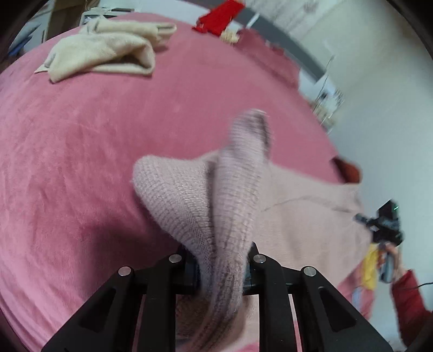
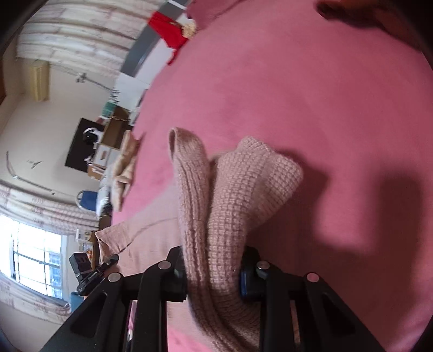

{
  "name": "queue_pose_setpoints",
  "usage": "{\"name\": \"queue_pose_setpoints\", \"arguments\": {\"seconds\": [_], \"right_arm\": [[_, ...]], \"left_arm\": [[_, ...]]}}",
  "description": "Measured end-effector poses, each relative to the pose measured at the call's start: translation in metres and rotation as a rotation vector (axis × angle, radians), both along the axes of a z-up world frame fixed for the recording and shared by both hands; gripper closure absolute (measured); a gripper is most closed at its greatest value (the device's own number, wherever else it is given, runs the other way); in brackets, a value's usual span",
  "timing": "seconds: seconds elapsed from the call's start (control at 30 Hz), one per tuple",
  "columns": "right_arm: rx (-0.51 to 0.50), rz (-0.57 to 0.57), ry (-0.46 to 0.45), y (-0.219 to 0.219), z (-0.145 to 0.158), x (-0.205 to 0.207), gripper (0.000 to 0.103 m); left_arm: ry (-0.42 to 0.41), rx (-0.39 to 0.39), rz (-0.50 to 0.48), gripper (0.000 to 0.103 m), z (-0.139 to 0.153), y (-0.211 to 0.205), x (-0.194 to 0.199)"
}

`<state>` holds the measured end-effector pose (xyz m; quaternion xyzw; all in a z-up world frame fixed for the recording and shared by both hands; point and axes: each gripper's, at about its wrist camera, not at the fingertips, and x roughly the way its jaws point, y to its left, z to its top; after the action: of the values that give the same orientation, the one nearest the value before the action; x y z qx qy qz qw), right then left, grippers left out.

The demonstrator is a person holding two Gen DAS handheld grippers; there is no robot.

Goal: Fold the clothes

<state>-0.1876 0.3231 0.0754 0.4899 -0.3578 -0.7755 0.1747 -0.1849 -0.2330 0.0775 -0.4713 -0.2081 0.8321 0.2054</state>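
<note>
A pale pink knitted sweater (image 1: 297,205) hangs stretched between my two grippers above a pink bedspread (image 1: 81,162). My left gripper (image 1: 220,268) is shut on a ribbed edge of it, with cloth bunched between the fingers. My right gripper (image 2: 213,273) is shut on another ribbed edge of the same sweater (image 2: 243,189). The right gripper also shows at the right edge of the left wrist view (image 1: 384,222), and the left gripper shows at the lower left of the right wrist view (image 2: 92,273).
A folded cream garment (image 1: 108,51) lies at the far side of the bed. A red cloth (image 1: 222,16) lies at the bed's far edge beside a grey board. Boxes and clutter (image 2: 108,146) stand on the floor beyond the bed, near a window (image 2: 35,260).
</note>
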Motion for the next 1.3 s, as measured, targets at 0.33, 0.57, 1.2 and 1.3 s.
{"name": "queue_pose_setpoints", "arguments": {"seconds": [0.33,0.57,1.2,1.3], "right_arm": [[0.051,0.151,0.105,-0.079,0.090,-0.004,0.079],[0.026,0.281,0.115,-0.178,0.105,-0.029,0.080],[0.202,0.458,-0.017,-0.442,-0.025,-0.166,0.072],[0.256,0.385,-0.030,-0.407,-0.020,-0.170,0.072]], "left_arm": [[0.052,0.101,0.001,0.084,0.028,-0.033,0.045],[0.089,0.133,0.177,0.084,0.036,-0.142,0.129],[-0.037,0.097,0.755,0.047,-0.094,-0.305,0.275],[-0.033,0.097,0.759,0.046,-0.092,-0.303,0.279]]}}
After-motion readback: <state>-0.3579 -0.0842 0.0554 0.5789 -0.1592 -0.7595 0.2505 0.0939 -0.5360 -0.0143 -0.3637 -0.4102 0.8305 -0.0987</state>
